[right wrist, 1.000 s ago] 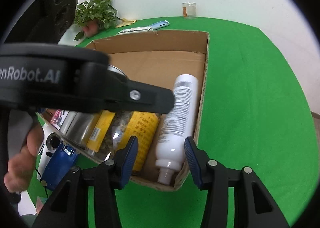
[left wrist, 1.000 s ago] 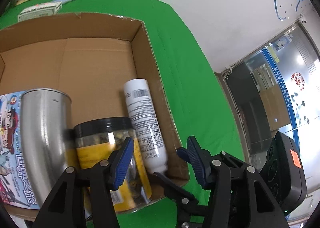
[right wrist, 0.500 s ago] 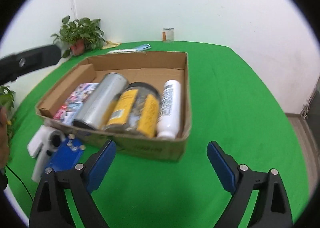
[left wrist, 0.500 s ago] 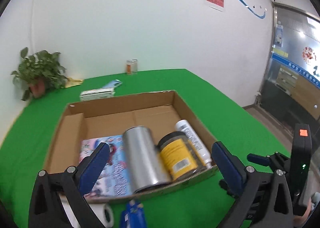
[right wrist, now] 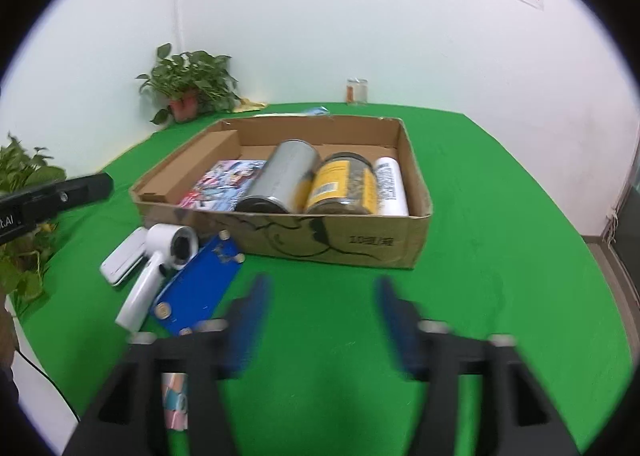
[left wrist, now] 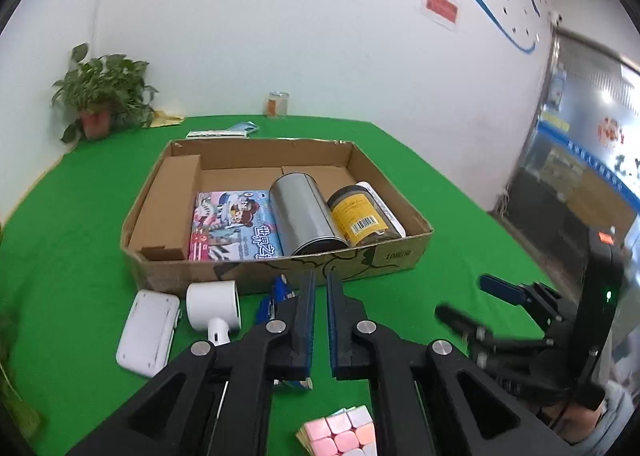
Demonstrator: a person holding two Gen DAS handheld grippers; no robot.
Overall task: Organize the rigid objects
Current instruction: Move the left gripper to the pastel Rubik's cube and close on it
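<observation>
A cardboard box (left wrist: 400, 256) (right wrist: 360, 244) on the green table holds a picture book (left wrist: 232, 223), a metal can (left wrist: 304, 211), a yellow-labelled jar (left wrist: 360, 215) and a white bottle (right wrist: 390, 185), all lying flat. In front of the box lie a white case (left wrist: 148, 328), a white handheld device (left wrist: 214, 306), a blue flat box (right wrist: 196, 288) and a pastel cube (left wrist: 344, 432). My left gripper (left wrist: 320, 284) hangs shut and empty over the blue box. My right gripper (right wrist: 322, 288), blurred, has its jaws wide and closing with nothing between them, short of the box front.
A potted plant (left wrist: 100, 103) stands at the back left and a glass jar (left wrist: 277, 104) at the back edge. A blue-and-white packet (left wrist: 224, 131) lies behind the box. Another plant (right wrist: 20, 175) is at the table's left edge. Bare green cloth (right wrist: 500, 215) lies right of the box.
Both grippers have pulled back from over the box to its near side. The left jaws went wide and are now shut. The right jaws have spread wide.
</observation>
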